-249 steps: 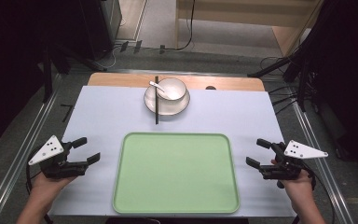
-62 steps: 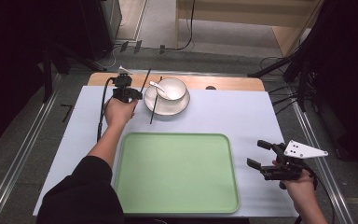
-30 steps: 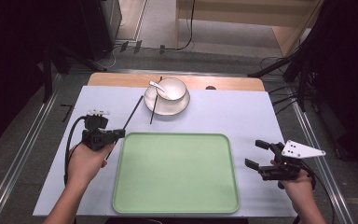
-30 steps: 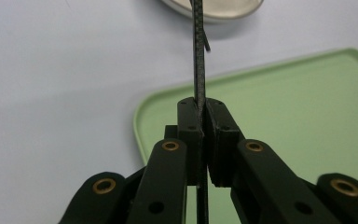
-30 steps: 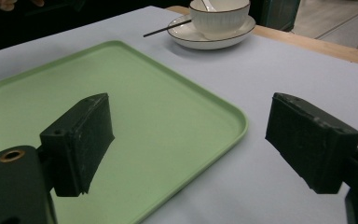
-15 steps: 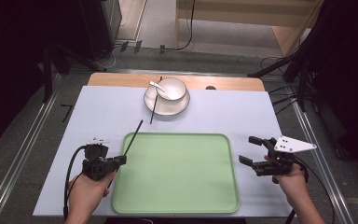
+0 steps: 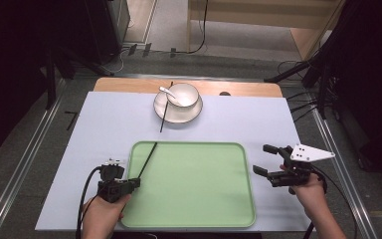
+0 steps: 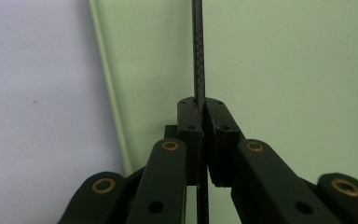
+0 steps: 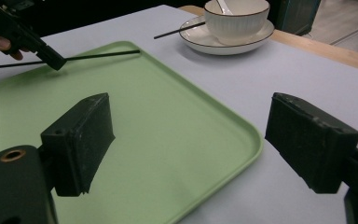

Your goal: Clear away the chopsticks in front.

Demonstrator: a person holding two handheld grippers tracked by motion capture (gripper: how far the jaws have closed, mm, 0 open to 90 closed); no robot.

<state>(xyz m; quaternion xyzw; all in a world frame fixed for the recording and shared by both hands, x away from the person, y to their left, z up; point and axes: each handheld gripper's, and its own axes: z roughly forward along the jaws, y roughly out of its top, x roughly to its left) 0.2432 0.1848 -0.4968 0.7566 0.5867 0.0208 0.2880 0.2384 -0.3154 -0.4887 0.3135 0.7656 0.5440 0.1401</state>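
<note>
chopstick (image 7: 147, 155), thin and black, is clamped between the jaws of the left gripper (image 7: 132, 183) at the near left of the worktop (image 7: 104, 129). it slants away from the jaws over the left rim of the green tray (image 7: 194, 199), its far tip reaching the tray's far left corner. in the left gripper view the jaws are pressed tight on the chopstick (image 8: 198, 51), with the tray's (image 8: 284, 70) pale green floor beneath and its left rim running alongside. the person's left hand (image 7: 102, 216) comes in from the bottom edge.

further back, near the middle of the far side, a white bowl (image 7: 181, 94) with a white spoon (image 7: 168, 93) sits on a saucer (image 7: 178, 110); a second chopstick (image 7: 165, 107) leans across the saucer's left edge.

at the right, the right gripper (image 7: 271, 160) hovers just beside the tray's right rim, jaws wide apart and holding nothing; the right gripper view looks across the tray (image 9: 168, 140) between them.

the step in hand looks like laying the chopstick down in the tray. to do it well, lower it until it lies flat and fully inside the rim, not propped on the edge, then open the jaws gently so it does not roll or spring away. leave room beside it for its partner.
</note>
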